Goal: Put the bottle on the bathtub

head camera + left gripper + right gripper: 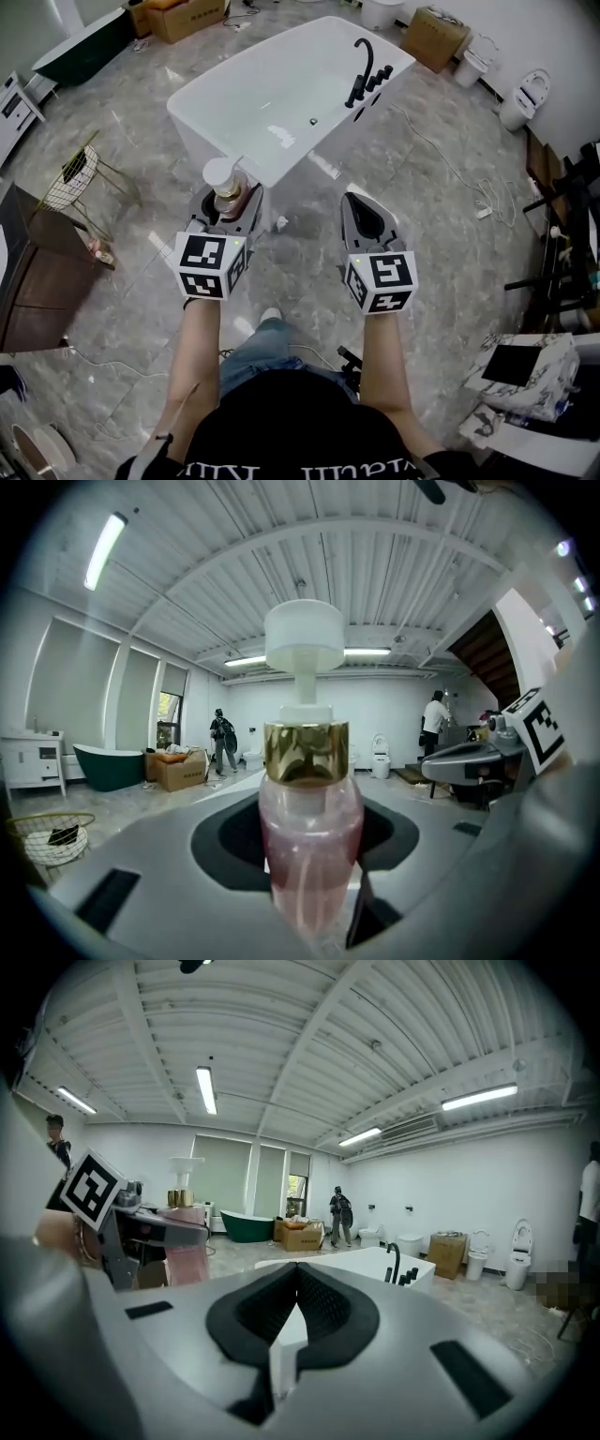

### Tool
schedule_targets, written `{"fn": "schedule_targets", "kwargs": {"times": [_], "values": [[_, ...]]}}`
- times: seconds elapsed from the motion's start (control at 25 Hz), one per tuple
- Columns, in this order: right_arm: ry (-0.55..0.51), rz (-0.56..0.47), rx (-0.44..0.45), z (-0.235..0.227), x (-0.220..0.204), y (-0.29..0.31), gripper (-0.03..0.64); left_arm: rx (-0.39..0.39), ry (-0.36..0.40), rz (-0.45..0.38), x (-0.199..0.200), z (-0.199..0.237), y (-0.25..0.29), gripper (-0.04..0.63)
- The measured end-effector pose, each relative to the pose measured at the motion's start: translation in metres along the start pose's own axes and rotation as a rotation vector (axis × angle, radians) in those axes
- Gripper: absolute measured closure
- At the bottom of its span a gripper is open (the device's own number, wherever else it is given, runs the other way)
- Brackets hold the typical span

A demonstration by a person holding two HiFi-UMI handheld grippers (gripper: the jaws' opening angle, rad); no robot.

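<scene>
A pump bottle (309, 846) of pink liquid with a gold collar and a white pump head stands upright between the jaws of my left gripper (225, 208), which is shut on it. From above, its white cap (221, 174) shows just in front of the near corner of the white bathtub (281, 103). My right gripper (361, 214) hangs beside it over the floor, jaws closed together with nothing between them. The tub (361, 1265) with its black tap (394, 1262) lies ahead in the right gripper view, where the bottle (187, 1241) also shows at left.
A black tap (361, 70) stands on the tub's far right rim. A wire basket (70, 178) on gold legs and a dark cabinet (28, 281) are at left. Cardboard boxes (183, 14) and toilets (520, 98) line the back. Two people (221, 738) stand far off.
</scene>
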State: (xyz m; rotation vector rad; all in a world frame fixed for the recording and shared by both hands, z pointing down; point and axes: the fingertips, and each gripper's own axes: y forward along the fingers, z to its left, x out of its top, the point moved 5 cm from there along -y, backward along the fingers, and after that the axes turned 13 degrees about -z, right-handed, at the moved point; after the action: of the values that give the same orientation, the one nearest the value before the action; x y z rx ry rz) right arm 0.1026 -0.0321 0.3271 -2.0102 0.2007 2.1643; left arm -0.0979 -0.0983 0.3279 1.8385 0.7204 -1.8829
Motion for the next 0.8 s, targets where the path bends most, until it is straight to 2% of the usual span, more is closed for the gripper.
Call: {"fn": "schedule_targets", "kwargs": {"times": [0.2, 0.48, 0.8], "values": [[-0.014, 0.032, 0.013, -0.002, -0.009, 0.043, 0.601, 0.007, -0.041, 0.022, -0.016, 0.028, 0.030, 0.380], [-0.016, 0.072, 0.054, 0.000, -0.025, 0.071, 0.601, 0.015, -0.074, 0.047, -0.031, 0.044, 0.054, 0.380], [0.020, 0.147, 0.096, -0.023, -0.061, 0.100, 0.601, 0.061, -0.098, 0.155, -0.074, 0.049, 0.095, 0.379]]}}
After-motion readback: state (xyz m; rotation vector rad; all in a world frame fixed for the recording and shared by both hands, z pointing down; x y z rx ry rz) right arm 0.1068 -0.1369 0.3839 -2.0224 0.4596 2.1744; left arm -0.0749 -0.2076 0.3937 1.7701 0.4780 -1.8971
